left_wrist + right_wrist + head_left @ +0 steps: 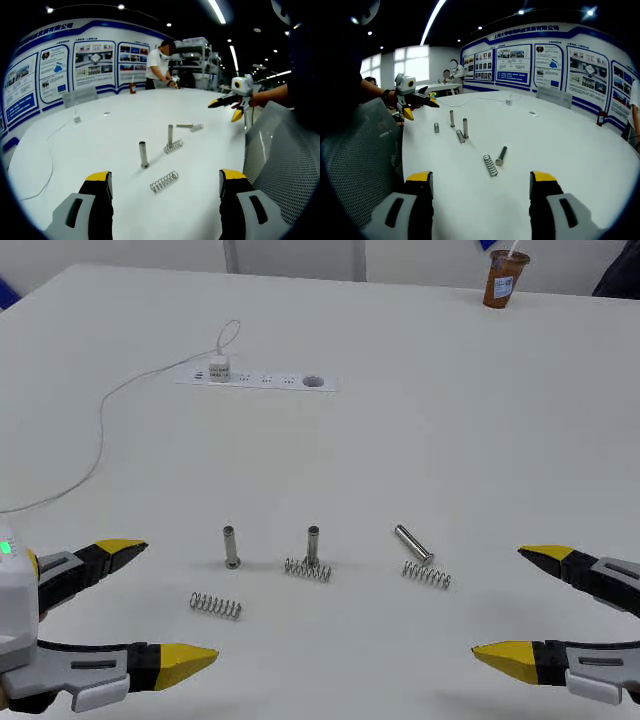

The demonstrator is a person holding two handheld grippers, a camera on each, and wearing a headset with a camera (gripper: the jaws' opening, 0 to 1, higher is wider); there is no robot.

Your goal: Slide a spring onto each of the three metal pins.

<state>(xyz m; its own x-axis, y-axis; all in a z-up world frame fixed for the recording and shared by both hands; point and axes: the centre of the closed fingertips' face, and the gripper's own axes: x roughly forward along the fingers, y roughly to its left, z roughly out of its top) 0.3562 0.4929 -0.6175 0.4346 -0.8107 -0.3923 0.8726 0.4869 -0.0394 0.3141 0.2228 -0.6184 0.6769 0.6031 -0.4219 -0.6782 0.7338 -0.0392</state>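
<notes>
Three metal pins are on the white table (420, 420): the left pin (231, 546) and the middle pin (313, 544) stand upright, and the right pin (413, 544) lies on its side. A loose spring lies by each: one (216, 605) in front of the left pin, one (307, 569) at the foot of the middle pin, one (427, 575) beside the lying pin. My left gripper (178, 602) is open at the lower left, near the first spring (164, 182). My right gripper (500, 602) is open at the lower right, facing the third spring (490, 165) and the lying pin (501, 156). Both hold nothing.
A white power strip (260, 378) with a plug and a looping cable (100, 430) lies farther back on the table. A brown cup (505, 278) stands at the far right edge. A mesh chair back (360, 165) is close behind the table's near side.
</notes>
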